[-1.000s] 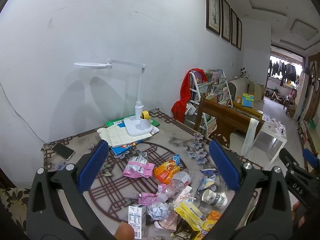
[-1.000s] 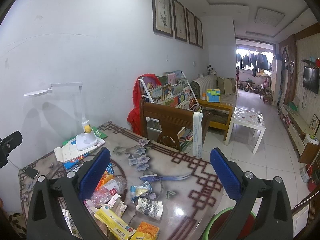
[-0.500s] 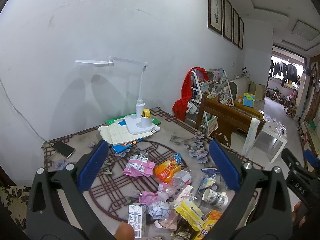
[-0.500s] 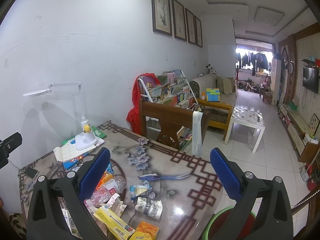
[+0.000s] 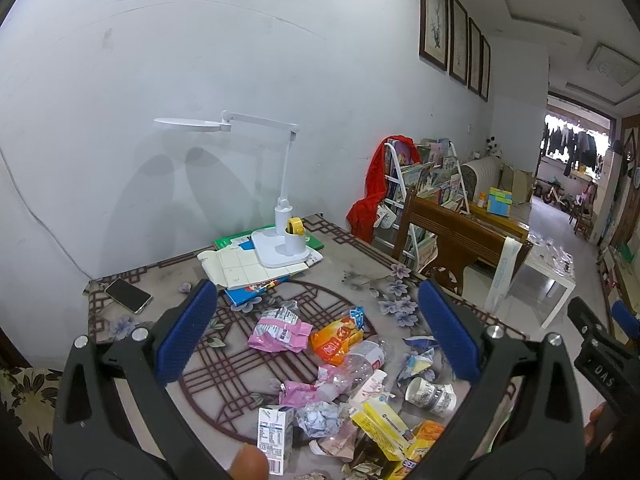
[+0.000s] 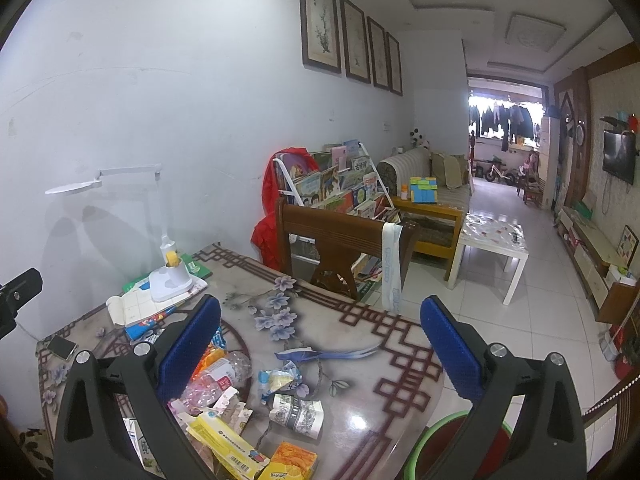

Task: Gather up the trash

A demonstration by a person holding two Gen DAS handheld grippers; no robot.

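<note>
A heap of trash lies on the patterned table (image 5: pixel 352 280): a pink wrapper (image 5: pixel 278 330), an orange snack bag (image 5: pixel 336 340), a crushed plastic bottle (image 5: pixel 354 366), a paper cup (image 5: pixel 432 394), a small milk carton (image 5: pixel 274 436), a yellow box (image 5: pixel 380 424). My left gripper (image 5: pixel 318 344) is open and empty, held above the heap. My right gripper (image 6: pixel 320 356) is open and empty, above the table's right part, over the cup (image 6: pixel 298 414) and the bottle (image 6: pixel 218 376). A green-rimmed red bin (image 6: pixel 452 452) stands below the table edge in the right wrist view.
A white desk lamp (image 5: pixel 280 240) stands on books at the table's back, a phone (image 5: pixel 128 295) at the back left. A wooden chair (image 6: pixel 340 252) stands behind the table, a book rack (image 6: pixel 340 184) and white side table (image 6: pixel 492 240) beyond.
Both grippers have drifted very slightly; the views have shifted a little. Nothing was taken hold of and the trash has not moved.
</note>
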